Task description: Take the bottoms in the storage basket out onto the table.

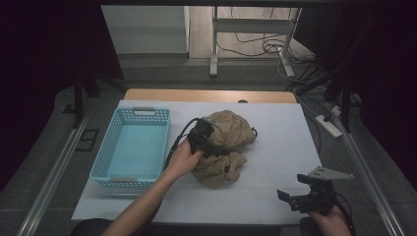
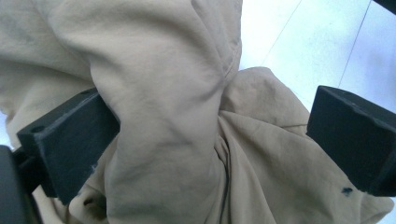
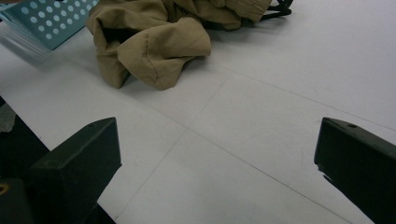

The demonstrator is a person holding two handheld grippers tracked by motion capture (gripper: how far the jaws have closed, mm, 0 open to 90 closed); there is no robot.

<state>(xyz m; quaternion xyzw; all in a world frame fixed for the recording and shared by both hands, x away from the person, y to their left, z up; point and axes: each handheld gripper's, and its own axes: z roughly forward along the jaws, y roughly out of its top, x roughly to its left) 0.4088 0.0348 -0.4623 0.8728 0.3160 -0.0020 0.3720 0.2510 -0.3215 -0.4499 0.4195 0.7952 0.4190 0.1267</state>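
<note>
White sheeting covers the table [image 1: 275, 196], where a crumpled tan garment [image 1: 223, 147] lies beside a blue basket [image 1: 133, 147]. From above, the left gripper [image 1: 209, 142] presses into the cloth. Its own view shows jaws spread around a fold (not yet closed). The right gripper [image 3: 217, 163] waits open, well apart. Next, likely: pinch and lift toward the basket.

The high view looks forward and down over the white table [image 1: 275, 196]. The left gripper view sits close against the tan garment [image 2: 177, 116]. The right gripper view faces it from farther off, low across the table.
</note>
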